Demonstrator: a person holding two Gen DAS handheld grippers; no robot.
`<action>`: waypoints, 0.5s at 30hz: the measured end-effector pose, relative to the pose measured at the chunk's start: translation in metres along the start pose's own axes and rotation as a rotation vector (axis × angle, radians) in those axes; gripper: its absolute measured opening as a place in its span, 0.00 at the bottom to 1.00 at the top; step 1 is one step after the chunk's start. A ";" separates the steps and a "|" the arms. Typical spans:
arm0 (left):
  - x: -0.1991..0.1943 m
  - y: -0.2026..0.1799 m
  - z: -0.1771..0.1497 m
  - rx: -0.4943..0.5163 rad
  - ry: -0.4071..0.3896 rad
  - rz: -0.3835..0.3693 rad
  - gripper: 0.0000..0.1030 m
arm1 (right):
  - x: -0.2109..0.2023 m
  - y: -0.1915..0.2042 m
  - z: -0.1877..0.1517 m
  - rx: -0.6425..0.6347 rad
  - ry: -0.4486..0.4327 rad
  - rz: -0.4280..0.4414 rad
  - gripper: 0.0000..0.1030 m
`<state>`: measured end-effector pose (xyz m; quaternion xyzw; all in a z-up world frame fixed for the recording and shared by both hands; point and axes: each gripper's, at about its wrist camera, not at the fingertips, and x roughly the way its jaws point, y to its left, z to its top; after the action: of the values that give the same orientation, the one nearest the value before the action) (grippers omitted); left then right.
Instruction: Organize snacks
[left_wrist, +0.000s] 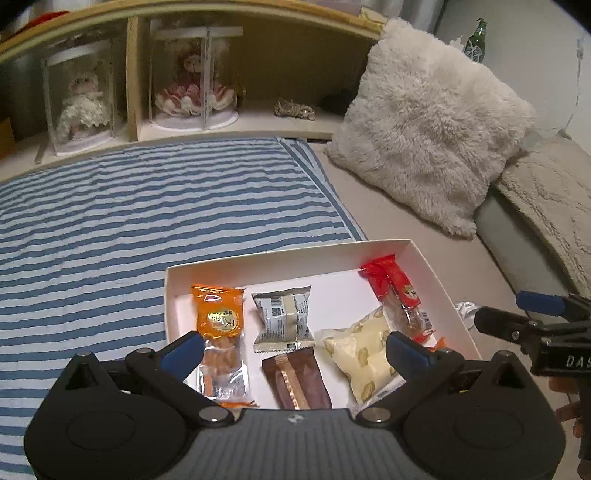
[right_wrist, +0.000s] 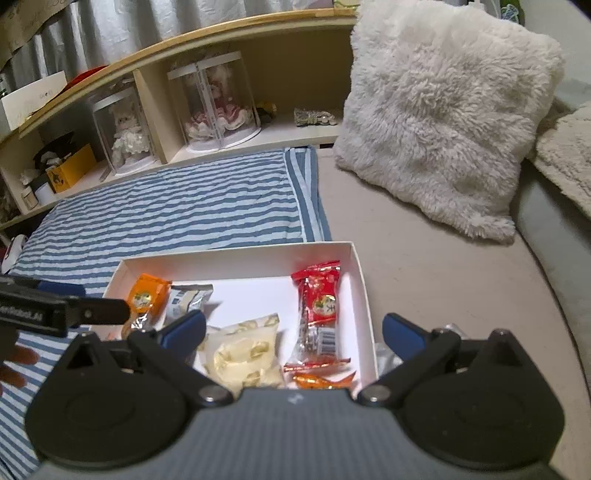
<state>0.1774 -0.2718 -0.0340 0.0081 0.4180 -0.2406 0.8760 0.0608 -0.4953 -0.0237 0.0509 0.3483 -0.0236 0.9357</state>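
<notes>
A white box (left_wrist: 439, 273) lies on the bed (left_wrist: 376, 206), its left part on a striped blanket (left_wrist: 147, 206). Inside, from left to right, lie an orange pack (left_wrist: 220, 325), a grey pack (left_wrist: 282, 319), a brown pack (left_wrist: 295, 380) near it, a yellow pack (left_wrist: 360, 350) and a red pack (left_wrist: 399, 291). The left hand-held gripper (left_wrist: 295, 347) hovers over the box's near side, fingers spread wide and holding nothing. The right hand-held gripper (right_wrist: 293, 332) hangs over the box's near right corner, likewise released and empty. A fluffy pillow (left_wrist: 424, 122) rests far right.
</notes>
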 end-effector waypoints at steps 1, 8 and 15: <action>-0.005 0.000 -0.001 -0.002 -0.004 -0.001 1.00 | -0.004 0.001 0.000 0.002 -0.003 -0.003 1.00; -0.042 0.002 -0.010 0.005 -0.037 0.019 1.00 | -0.030 0.010 -0.002 0.007 -0.027 -0.017 1.00; -0.084 0.003 -0.022 0.016 -0.090 0.047 1.00 | -0.065 0.024 -0.008 0.019 -0.049 -0.003 1.00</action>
<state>0.1176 -0.2296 0.0129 0.0142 0.3757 -0.2237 0.8992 0.0083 -0.4699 0.0143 0.0589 0.3251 -0.0298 0.9434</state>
